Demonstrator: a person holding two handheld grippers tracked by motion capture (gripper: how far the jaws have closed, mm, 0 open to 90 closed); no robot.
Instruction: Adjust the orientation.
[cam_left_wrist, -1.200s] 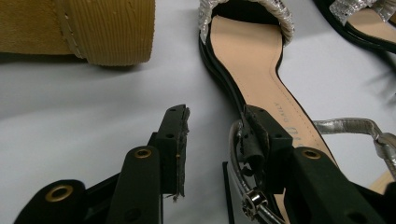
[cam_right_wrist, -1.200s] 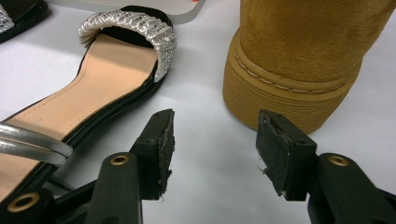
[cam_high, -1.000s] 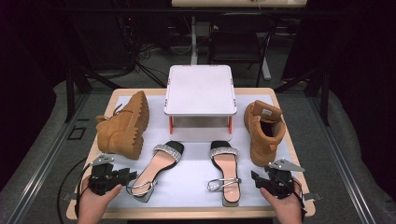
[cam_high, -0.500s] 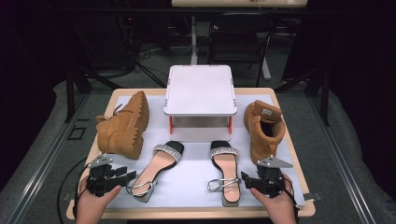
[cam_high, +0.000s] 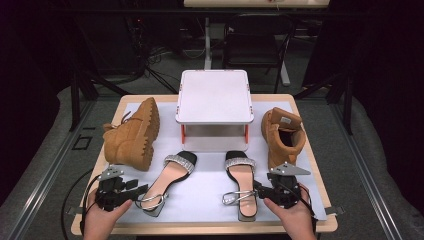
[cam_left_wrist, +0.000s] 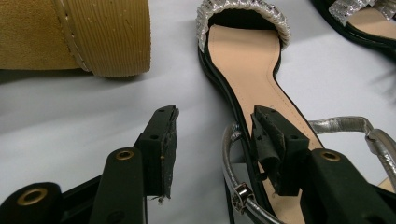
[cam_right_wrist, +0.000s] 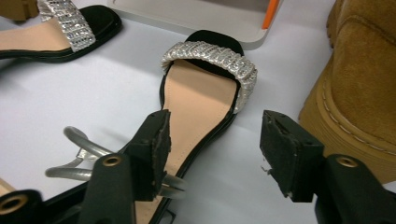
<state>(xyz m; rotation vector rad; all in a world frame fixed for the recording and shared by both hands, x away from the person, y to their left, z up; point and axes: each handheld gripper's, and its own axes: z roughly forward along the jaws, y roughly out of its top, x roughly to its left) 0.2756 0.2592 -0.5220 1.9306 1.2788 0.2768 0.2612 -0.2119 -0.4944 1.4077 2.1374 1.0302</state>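
Two black sandals with silver toe bands lie on the white mat, the left sandal (cam_high: 172, 175) and the right sandal (cam_high: 241, 175). My left gripper (cam_high: 141, 190) is open at the left sandal's heel. In the left gripper view the left gripper (cam_left_wrist: 217, 149) has its right jaw over the left sandal (cam_left_wrist: 247, 70) heel edge, beside the silver ankle strap (cam_left_wrist: 343, 125). My right gripper (cam_high: 258, 189) is open at the right sandal's heel. In the right gripper view the right gripper (cam_right_wrist: 219, 156) straddles the right sandal (cam_right_wrist: 201, 98) outer edge, its left jaw above the insole.
A tan boot (cam_high: 131, 135) lies on its side at the left, and another tan boot (cam_high: 282, 135) stands upright at the right, close to my right gripper. A white raised platform (cam_high: 214, 95) on orange legs stands at the back centre. The table's front edge (cam_high: 200, 231) is close below both hands.
My right gripper has moved left, from beside the right boot up to the right sandal's heel. The left gripper has barely moved.
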